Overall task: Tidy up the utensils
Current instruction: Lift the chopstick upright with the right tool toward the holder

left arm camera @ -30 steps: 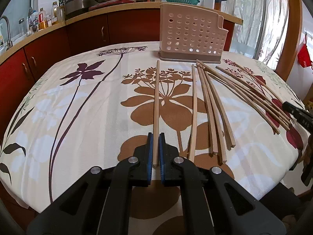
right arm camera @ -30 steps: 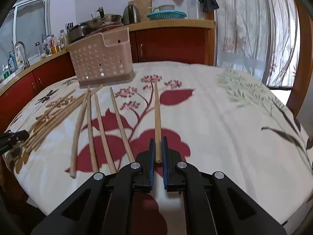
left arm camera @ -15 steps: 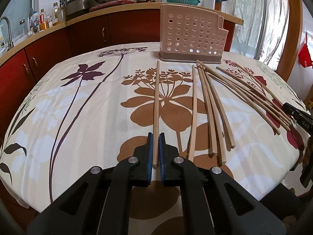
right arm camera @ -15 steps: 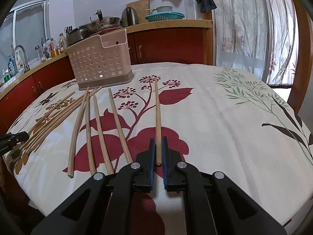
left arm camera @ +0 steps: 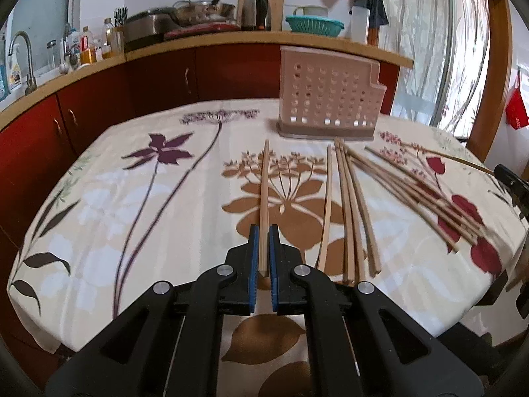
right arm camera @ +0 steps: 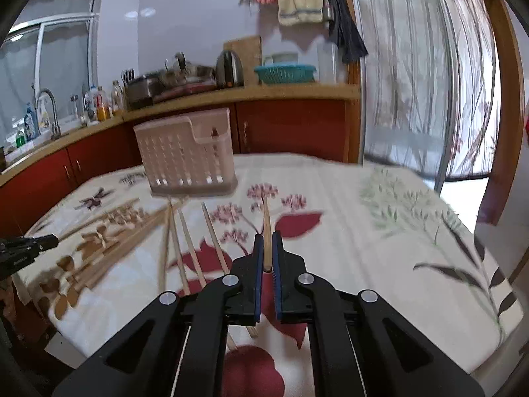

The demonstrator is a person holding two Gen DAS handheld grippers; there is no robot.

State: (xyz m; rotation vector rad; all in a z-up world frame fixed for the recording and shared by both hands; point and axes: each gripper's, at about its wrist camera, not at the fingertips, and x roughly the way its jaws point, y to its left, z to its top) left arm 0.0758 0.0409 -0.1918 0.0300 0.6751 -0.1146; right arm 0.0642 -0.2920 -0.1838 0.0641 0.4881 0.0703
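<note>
My left gripper is shut on the near end of a pale wooden chopstick that points away towards the perforated pink utensil holder. My right gripper is shut on the near end of another chopstick, also aimed at the holder. Seen from the left wrist, the right gripper is at the right edge with its chopstick raised off the cloth. Loose chopsticks lie between the two grippers.
The table has a floral cloth, and a second spread of thin chopsticks lies on its right part. Red cabinets and a cluttered counter run behind it. The left gripper shows at the left edge of the right wrist view.
Both grippers have risen, each with its chopstick still clamped. The right one rose more and tilted up, so the holder and table sit lower in its view.
</note>
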